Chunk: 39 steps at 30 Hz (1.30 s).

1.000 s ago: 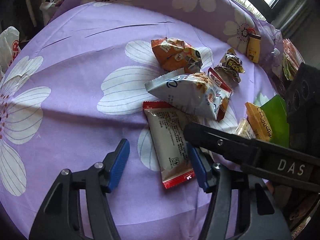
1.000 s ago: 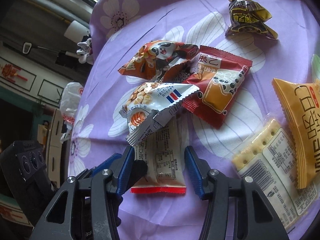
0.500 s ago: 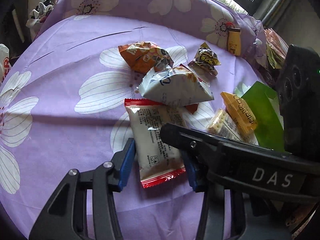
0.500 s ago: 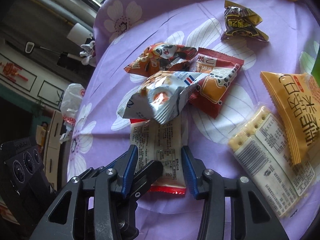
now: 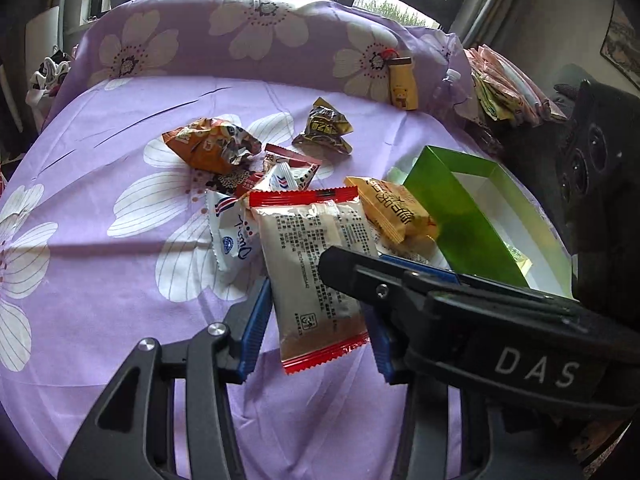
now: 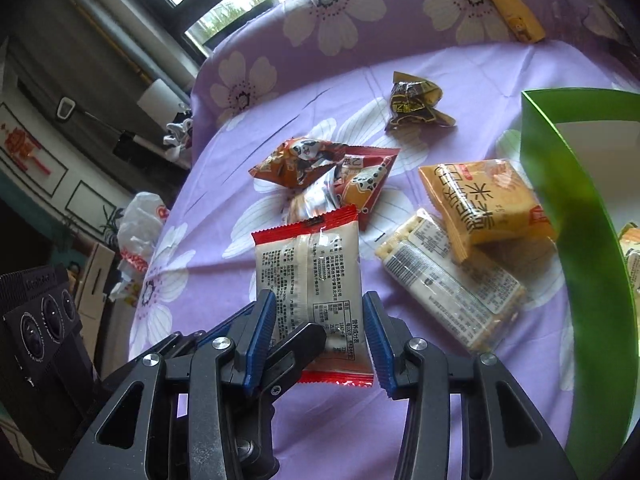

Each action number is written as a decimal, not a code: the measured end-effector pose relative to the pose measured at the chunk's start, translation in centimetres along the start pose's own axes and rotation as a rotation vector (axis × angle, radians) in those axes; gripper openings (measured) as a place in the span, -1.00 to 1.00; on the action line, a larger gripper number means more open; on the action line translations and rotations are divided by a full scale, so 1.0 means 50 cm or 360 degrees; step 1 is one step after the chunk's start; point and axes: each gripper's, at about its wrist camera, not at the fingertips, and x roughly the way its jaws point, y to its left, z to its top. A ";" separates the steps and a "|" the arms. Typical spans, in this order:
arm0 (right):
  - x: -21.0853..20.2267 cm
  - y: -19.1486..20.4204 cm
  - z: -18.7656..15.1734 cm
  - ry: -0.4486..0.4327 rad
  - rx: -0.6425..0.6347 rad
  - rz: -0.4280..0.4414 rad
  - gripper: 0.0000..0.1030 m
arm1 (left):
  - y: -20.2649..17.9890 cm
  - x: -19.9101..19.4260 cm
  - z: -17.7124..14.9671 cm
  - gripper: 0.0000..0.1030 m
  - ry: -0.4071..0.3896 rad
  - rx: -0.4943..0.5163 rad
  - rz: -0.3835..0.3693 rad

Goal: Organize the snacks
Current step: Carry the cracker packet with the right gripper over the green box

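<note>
A beige snack packet with red ends [image 5: 316,264] is lifted off the purple flowered cloth, tilted up. Both grippers close on its sides: my left gripper [image 5: 316,320] and my right gripper [image 6: 318,330], whose black finger crosses the left view. The packet shows in the right wrist view [image 6: 312,276] too. A green box [image 5: 460,216] with a white inside stands open at the right; it also shows in the right wrist view [image 6: 560,220].
On the cloth lie a white-blue packet [image 5: 232,232], an orange panda bag [image 6: 304,160], a red packet [image 6: 368,184], a dark brown bag [image 6: 416,104], a yellow packet [image 6: 480,204] and a clear cracker pack [image 6: 448,284]. A raised cloth-covered back edge holds a small yellow bottle [image 5: 404,84].
The beige packet has been lifted off the cloth and tilted up between both grippers. Both cameras rose, bringing the green box into view. The white-blue packet slid off it.
</note>
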 end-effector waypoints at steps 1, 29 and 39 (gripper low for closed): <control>-0.008 -0.002 -0.001 -0.0018 0.0001 -0.0002 -0.08 | -0.006 -0.003 0.000 -0.14 -0.0013 0.0011 -0.0005; -0.206 -0.083 0.026 -0.0385 0.0054 -0.0091 -0.08 | -0.201 -0.035 0.059 -0.17 -0.0248 0.0222 -0.0123; -0.249 -0.134 0.036 -0.0445 0.0129 -0.0113 -0.08 | -0.261 -0.018 0.074 -0.17 -0.0240 0.0289 -0.0170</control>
